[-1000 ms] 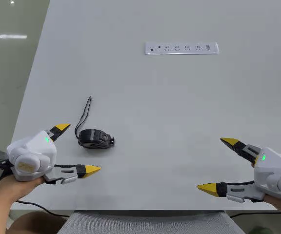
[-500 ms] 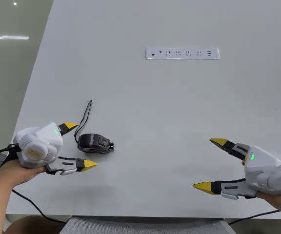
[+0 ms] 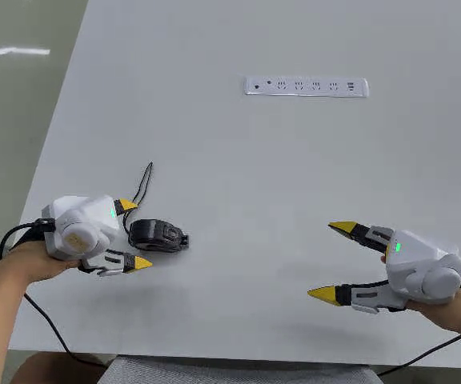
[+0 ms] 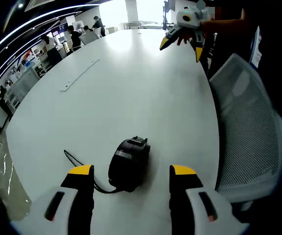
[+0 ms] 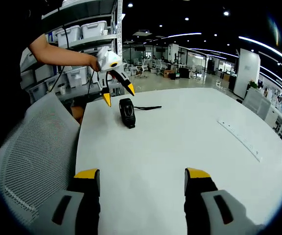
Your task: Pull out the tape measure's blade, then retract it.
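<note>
Head view: left tool (image 3: pixel 134 234) jaws apart, tape measure (image 3: pixel 157 234) on the table (image 3: pixel 294 176) between its tips. Right tool (image 3: pixel 334 261) also apart, well off. Risk — an off-centre squeeze skids the case or pinches the lanyard (image 3: pixel 140 186).

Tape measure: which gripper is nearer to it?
Left. The left gripper has open jaws flanking the tape measure; the right gripper hovers far off to its right.

You're at a long white table (image 3: pixel 294 176), power strip (image 3: pixel 306 86) flat on its far side, grey-green floor (image 3: pixel 14 104) off the left edge. Grey mesh chair (image 5: pixel 28 147) at your edge; racks of storage bins (image 5: pixel 75 34) and ceiling spotlights (image 5: pixel 226 13) beyond.
</note>
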A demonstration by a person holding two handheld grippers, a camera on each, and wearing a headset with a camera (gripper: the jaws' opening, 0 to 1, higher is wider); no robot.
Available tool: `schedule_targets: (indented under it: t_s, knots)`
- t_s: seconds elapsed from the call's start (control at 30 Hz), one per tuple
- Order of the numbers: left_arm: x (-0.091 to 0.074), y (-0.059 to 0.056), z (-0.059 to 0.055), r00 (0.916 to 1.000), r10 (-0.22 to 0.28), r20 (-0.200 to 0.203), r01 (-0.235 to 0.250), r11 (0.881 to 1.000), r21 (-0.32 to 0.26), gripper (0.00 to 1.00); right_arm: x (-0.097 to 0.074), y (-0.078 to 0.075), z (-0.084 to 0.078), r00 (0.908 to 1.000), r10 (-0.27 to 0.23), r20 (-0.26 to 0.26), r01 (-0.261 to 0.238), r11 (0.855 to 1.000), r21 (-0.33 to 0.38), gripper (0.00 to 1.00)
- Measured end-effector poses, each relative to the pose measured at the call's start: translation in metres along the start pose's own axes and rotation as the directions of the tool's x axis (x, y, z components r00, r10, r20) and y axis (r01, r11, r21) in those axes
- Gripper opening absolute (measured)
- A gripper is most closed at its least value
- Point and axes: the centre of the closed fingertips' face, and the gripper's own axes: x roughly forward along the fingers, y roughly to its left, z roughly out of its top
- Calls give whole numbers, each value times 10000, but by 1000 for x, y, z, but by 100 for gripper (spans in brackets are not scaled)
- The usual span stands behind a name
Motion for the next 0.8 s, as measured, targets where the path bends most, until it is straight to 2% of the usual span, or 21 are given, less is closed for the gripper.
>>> schedule_targets:
  t_s: [0.2, 0.33, 0.43, 0.6, 0.8]
  knots:
    - [8, 8, -11, 9991, -260, -334, 282, 9974, 671, 52, 12, -3, 3, 9996, 272, -43, -273, 9994, -208, 68]
    - [16, 12, -19, 9964, -566, -630, 639, 9906, 1213, 48, 23, -4, 6, 9988, 496, -44, -497, 9979, -406, 65]
    - [21, 17, -25, 9948, -664, -774, 772, 9864, 1454, 46, 31, -7, 9, 9982, 605, -58, -607, 9969, -501, 64]
    - [29, 17, -31, 9902, -945, -1025, 1115, 9783, 1746, 44, 44, -9, 12, 9967, 810, -98, -815, 9944, -674, 61]
    - [30, 11, -26, 9862, -1172, -1167, 1390, 9699, 1999, 41, 62, -11, 15, 9945, 1040, -108, -1045, 9910, -834, 59]
